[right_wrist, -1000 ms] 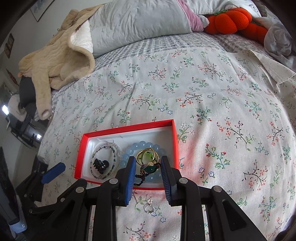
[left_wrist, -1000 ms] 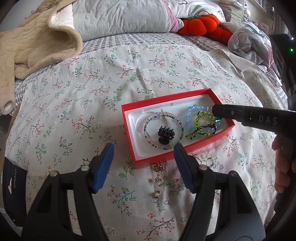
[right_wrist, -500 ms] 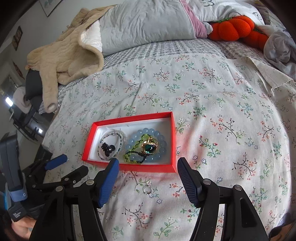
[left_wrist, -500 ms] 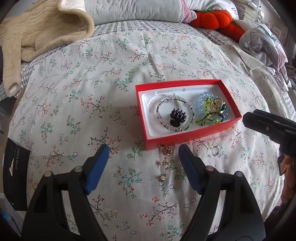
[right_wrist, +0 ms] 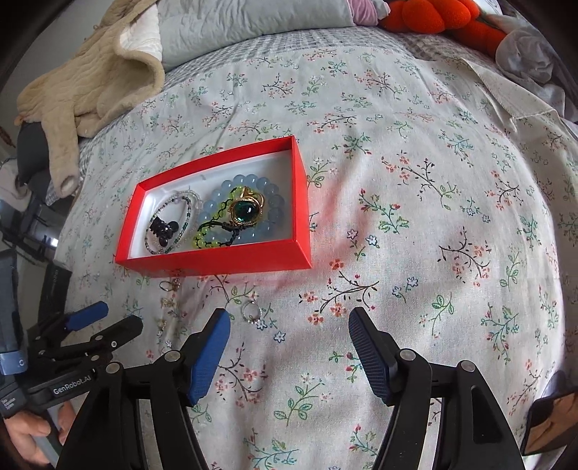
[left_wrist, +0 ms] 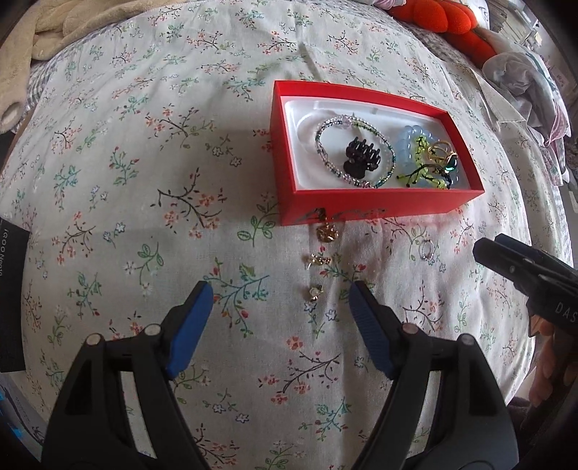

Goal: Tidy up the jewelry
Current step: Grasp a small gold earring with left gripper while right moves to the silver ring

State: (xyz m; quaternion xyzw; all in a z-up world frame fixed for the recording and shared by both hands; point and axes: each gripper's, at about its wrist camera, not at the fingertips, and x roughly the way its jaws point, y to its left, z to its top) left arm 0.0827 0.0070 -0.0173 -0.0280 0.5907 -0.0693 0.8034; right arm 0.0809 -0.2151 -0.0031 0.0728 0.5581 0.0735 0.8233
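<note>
A red box lies on the floral bedspread. It holds a beaded bracelet, a black hair claw, a blue bead bracelet, a green bracelet and a gold ring with a green stone. Just in front of the box lie a gold charm, two small gold pieces and a silver ring. My left gripper hangs open over the nearest small gold piece. My right gripper is open and empty, just right of the silver ring.
A beige quilted garment and a grey pillow lie at the far left of the bed. An orange plush and crumpled clothes sit at the far right. A black card lies at the bed's left edge.
My right gripper opened, left the gold green-stone ring in the box and drew back toward the near side. My left gripper tipped down and came closer over the loose pieces.
</note>
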